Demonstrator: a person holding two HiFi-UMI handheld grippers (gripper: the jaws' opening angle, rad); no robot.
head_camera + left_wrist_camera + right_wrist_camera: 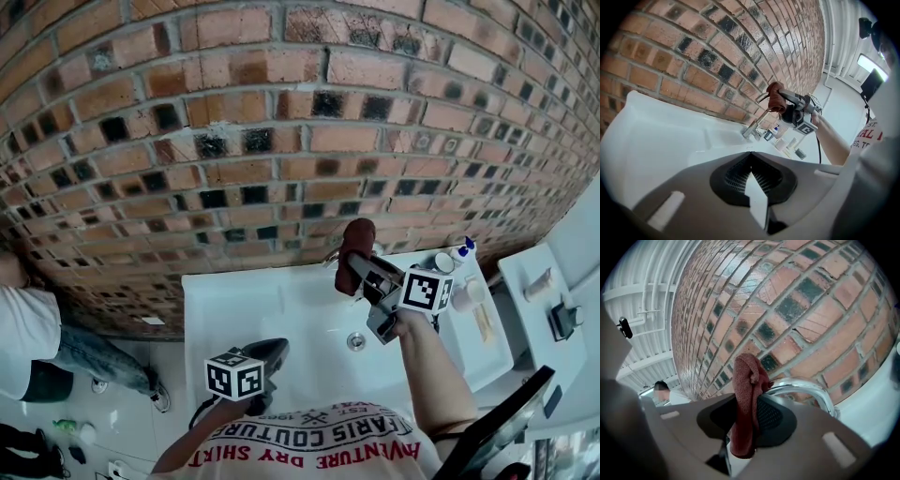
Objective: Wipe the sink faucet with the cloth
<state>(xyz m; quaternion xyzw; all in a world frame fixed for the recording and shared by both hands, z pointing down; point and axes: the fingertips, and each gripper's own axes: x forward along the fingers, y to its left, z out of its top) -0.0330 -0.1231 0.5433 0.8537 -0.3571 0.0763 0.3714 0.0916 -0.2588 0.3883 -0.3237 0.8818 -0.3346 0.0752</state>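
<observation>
My right gripper (356, 274) is shut on a reddish-brown cloth (357, 240) and holds it up against the chrome faucet (802, 387) at the back of the white sink (242, 311). The right gripper view has the cloth (746, 394) bunched between the jaws, with the faucet's curved spout just behind it. From the left gripper view the faucet (752, 129) stands under the cloth (774, 97), in front of the brick wall. My left gripper (276, 350) hangs over the sink's front edge, its jaws shut and holding nothing.
Small bottles (459, 251) and toiletries stand on the sink's right rim. The drain (356, 341) lies in the basin below the right gripper. A white shelf (539, 314) with small items is at far right. A person (28, 337) stands on the floor at left.
</observation>
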